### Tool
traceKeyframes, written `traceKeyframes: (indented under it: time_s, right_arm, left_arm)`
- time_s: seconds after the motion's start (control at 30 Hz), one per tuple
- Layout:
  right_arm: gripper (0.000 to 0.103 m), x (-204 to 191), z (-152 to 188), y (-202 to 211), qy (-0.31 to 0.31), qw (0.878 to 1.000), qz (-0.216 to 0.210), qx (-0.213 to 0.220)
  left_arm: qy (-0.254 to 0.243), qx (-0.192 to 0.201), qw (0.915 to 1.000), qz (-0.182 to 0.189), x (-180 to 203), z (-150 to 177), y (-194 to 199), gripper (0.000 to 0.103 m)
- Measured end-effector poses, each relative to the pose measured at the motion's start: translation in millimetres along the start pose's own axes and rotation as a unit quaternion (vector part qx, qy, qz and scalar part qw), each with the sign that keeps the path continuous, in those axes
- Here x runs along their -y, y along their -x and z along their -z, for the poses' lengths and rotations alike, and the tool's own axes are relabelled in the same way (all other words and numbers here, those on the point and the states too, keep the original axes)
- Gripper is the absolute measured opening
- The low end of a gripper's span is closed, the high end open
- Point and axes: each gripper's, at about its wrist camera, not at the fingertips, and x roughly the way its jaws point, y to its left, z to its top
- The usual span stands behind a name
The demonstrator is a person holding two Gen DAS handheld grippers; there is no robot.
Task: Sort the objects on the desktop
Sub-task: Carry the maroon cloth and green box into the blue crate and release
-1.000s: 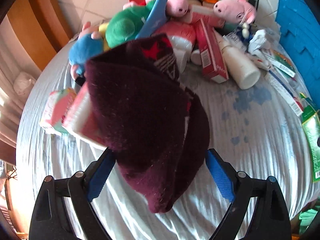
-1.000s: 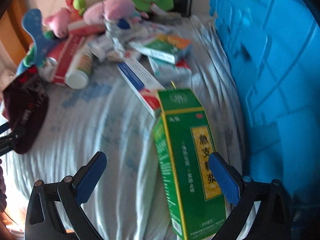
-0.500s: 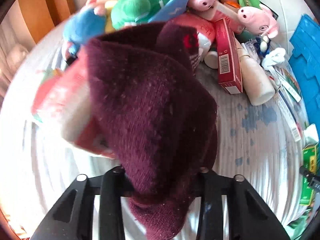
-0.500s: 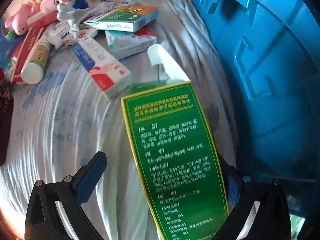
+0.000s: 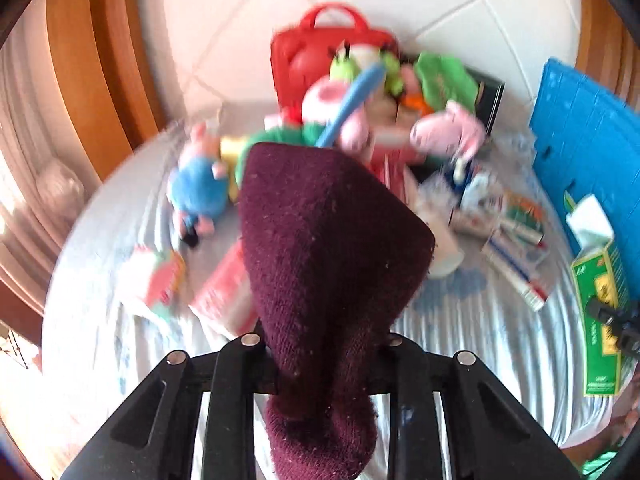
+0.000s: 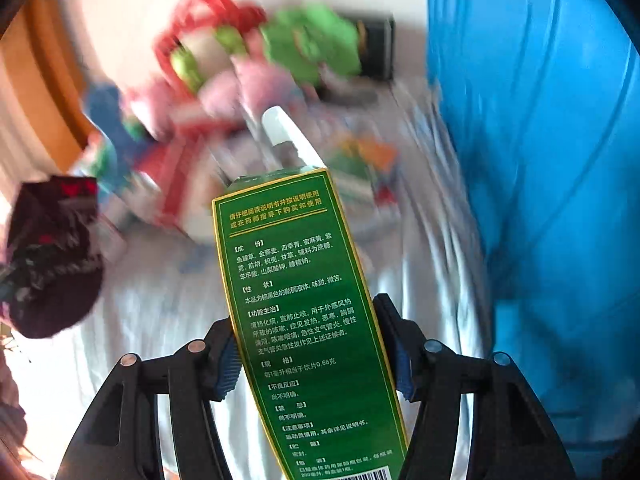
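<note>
So my left gripper (image 5: 324,364) is squeezed nearly all the way in on a dark maroon knit sock (image 5: 320,264). The jaws have just been closing, and the sock is bunched between them, its toe hanging below the fingers and the rest flopping up in front of the lens. My right gripper (image 6: 316,364) sits about half open, with its blue pads (image 6: 227,368) pressed against both sides of a tall green medicine box (image 6: 308,320). Those jaws have just been closing too, and the box is clamped between them with its white top flap open.

Compared to a second ago: back then both grippers were spread wide, the sock only draped between the left fingers and the green box standing on the sheet between the right ones. Now both things are up off the bed, and the pile of stuff looks farther away in both views.

Containers: a red bag with a handle (image 5: 332,44) sits at the back against the tiled wall, with plush toys (image 5: 356,112) heaped in front of it; I can't tell what's inside. A big blue crate (image 6: 540,160) stands along the right edge of the bed; I only see its outer wall. The rest, boxes and tubes (image 5: 516,240), is scattered on the pale striped sheet (image 5: 460,328).
</note>
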Motion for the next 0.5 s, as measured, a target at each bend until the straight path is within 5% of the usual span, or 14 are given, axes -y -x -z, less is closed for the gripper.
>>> traceKeyframes:
  time_s: [0.2, 0.5]
  right_arm:
    - [0.059, -12, -43, 79, 0.002, 0.993, -0.038, 0.114]
    - [0.059, 39, -74, 215, -0.03, 0.962, -0.036, 0.268]
  left_arm:
    - [-0.015, 0.078, 0.9964, 0.029, 11, -39, 56, 0.023]
    - [-0.061, 0.178, 0.9754, 0.115, 86, -99, 125, 0.023]
